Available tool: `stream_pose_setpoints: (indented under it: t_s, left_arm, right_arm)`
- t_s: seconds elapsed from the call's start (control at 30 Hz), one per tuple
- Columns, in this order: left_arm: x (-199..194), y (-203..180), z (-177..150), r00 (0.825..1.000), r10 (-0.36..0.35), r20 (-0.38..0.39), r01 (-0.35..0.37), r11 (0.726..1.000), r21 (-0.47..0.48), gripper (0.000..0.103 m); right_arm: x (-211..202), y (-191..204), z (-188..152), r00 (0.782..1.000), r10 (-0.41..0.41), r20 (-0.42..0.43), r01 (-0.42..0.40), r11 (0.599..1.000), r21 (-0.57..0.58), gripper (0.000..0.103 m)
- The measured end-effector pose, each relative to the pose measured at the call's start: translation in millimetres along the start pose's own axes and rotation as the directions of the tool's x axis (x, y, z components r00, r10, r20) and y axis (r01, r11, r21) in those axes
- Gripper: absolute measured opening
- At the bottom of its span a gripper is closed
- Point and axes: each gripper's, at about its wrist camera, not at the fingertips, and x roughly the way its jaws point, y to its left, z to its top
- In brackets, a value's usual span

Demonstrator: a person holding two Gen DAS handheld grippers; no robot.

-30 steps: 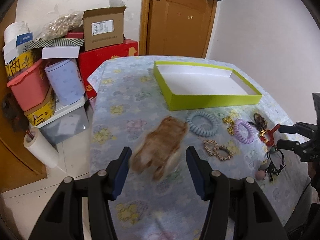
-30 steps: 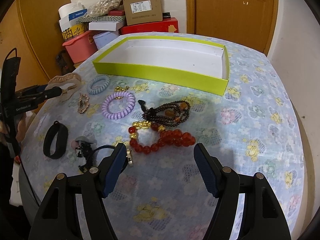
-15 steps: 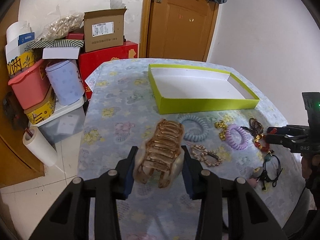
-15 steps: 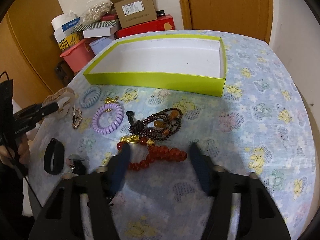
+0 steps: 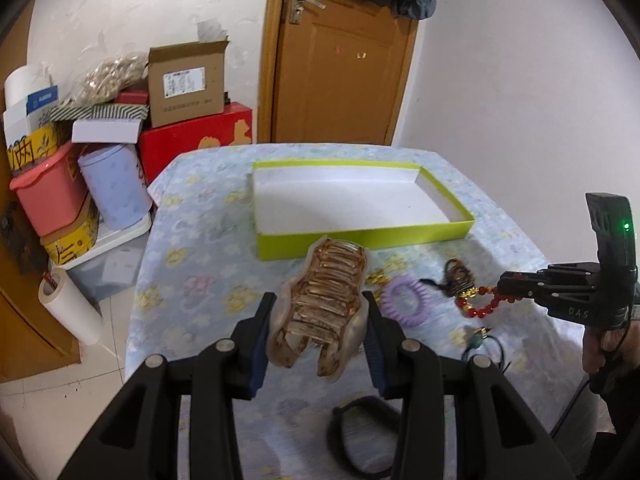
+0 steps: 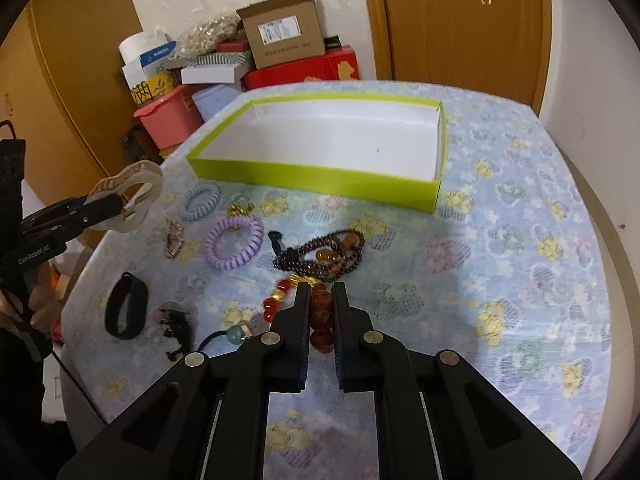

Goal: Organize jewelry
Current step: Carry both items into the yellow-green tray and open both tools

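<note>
Evenly lit by soft indoor light, colours slightly washed. Heavy fisheye bending with black vignette in the corners. Motion smear across the tablecloth [image 5: 208, 300] in the left wrist view. Faint shadow beside the green box [image 6: 320, 178].

Left gripper [image 5: 318, 322] angles downward above the table, its two pads pressed against the sides of the hair claw [image 5: 320, 306]. Right gripper [image 6: 320, 300] tilts steeply down, its jaws just closing, nearly together, pinching the red bead bracelet [image 6: 320, 316]. A hand [image 5: 600, 350] grips the right gripper's handle.
</note>
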Motion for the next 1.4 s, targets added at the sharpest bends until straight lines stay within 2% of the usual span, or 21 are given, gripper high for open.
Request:
stream_pose_setpoints:
  t_s: [0.4,0.77,1.07,1.23,1.4]
  left_arm:
    - [15.7,-18.4,39.5,1.0,-0.022,0.004,0.022,1.0,0.005,0.042]
    - [57.7,-6.1,78.6,1.0,0.007,-0.006,-0.007,1.0,-0.009,0.042]
    - [104.6,10.5,88.3,0.998,0.045,-0.052,-0.046,0.999,-0.025,0.042]
    - [126.0,17.4,81.9,0.994,0.063,-0.093,-0.066,0.997,-0.038,0.042]
    - [134.5,20.1,71.9,0.99,0.077,-0.121,-0.083,0.996,-0.046,0.043]
  right_arm:
    - [-29.9,-1.7,40.0,0.995,0.011,0.1,-0.007,0.999,-0.035,0.01]
    - [-10.4,-17.3,88.4,0.991,0.028,0.134,-0.022,0.999,-0.049,0.01]
    - [36.1,-43.3,114.3,0.996,0.011,0.087,-0.009,1.0,-0.013,0.01]
    - [60.7,-57.5,110.3,0.999,0.002,0.036,-0.003,1.0,0.018,0.01]
    - [68.6,-63.2,101.9,1.0,0.003,0.004,-0.003,0.999,0.034,0.01]
